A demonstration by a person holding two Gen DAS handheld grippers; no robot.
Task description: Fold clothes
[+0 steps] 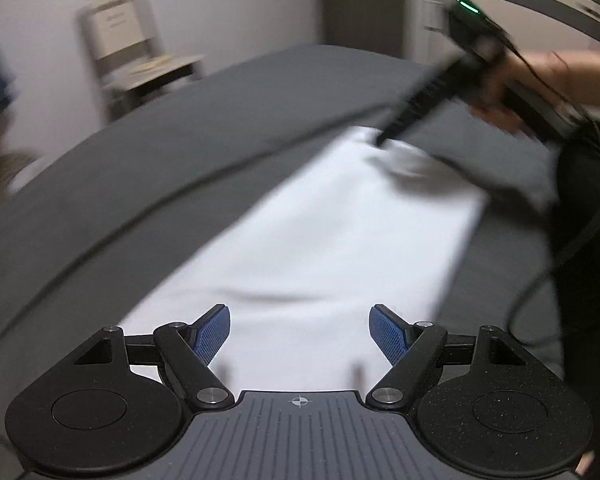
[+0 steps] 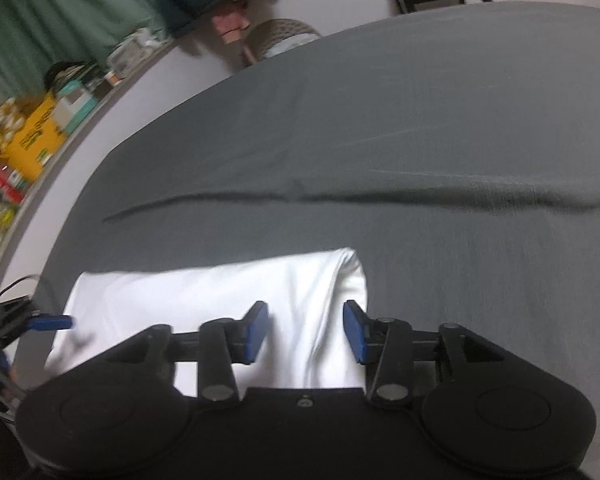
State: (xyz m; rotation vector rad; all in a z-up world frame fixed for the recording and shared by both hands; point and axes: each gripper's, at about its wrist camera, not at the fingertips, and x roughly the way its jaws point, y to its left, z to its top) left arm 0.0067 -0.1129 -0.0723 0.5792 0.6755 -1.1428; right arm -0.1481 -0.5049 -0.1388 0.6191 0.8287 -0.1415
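On the grey bed (image 2: pixel 440 100), the white garment (image 1: pixel 312 240) lies as a long folded strip; cross folds seem left. Left hand-held gripper (image 1: pixel 299 334) at 6 o'clock and right hand-held gripper (image 2: pixel 306 330) at 1 o'clock both gape, empty.

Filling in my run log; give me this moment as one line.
task: fold clothes | white garment flat on grey sheet | left gripper open over it | right gripper open over it
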